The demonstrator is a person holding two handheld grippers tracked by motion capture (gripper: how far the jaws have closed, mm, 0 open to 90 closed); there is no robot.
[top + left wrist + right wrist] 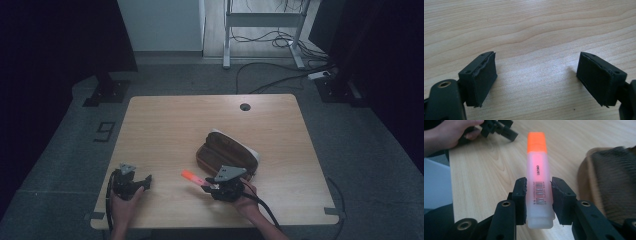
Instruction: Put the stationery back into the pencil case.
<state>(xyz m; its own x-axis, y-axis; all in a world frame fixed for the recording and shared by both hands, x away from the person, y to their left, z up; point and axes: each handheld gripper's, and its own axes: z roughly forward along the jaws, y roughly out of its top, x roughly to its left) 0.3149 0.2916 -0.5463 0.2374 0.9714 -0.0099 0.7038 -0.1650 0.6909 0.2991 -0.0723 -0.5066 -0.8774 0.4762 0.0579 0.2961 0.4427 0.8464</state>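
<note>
- At the near edge of the tabletop (pixel 165 120), a person's left hand (pixel 123 207) holds the left gripper (pixel 145 182) low over bare wood at the near left; in the left gripper view its jaws stand wide apart with nothing between them.
- Near centre-right, the right hand (pixel 245 202) holds the right gripper (pixel 539 188), whose jaws are closed on the lower barrel of an orange highlighter (pixel 537 177), pads pressed to both sides around the barcode.
- The highlighter points away from the gripper toward the left, orange cap outermost; it seems to hang just above the wood, though I cannot tell whether its tip touches.
- As a judgement: the highlighter is light, stiff plastic with a smooth, somewhat slippery barrel, so a grip across the flat faces near mid-barrel, as here, should hold it steady; squeezing at the cap could pop it loose.
- Just beyond and right of the right gripper lies a brown pencil case (pixel 227 152), apparently soft-sided with a pale lining showing at its far rim, likely to give under pressure.
- Farther off, a cable hole (pixel 244 106) sits near the far edge.
</note>
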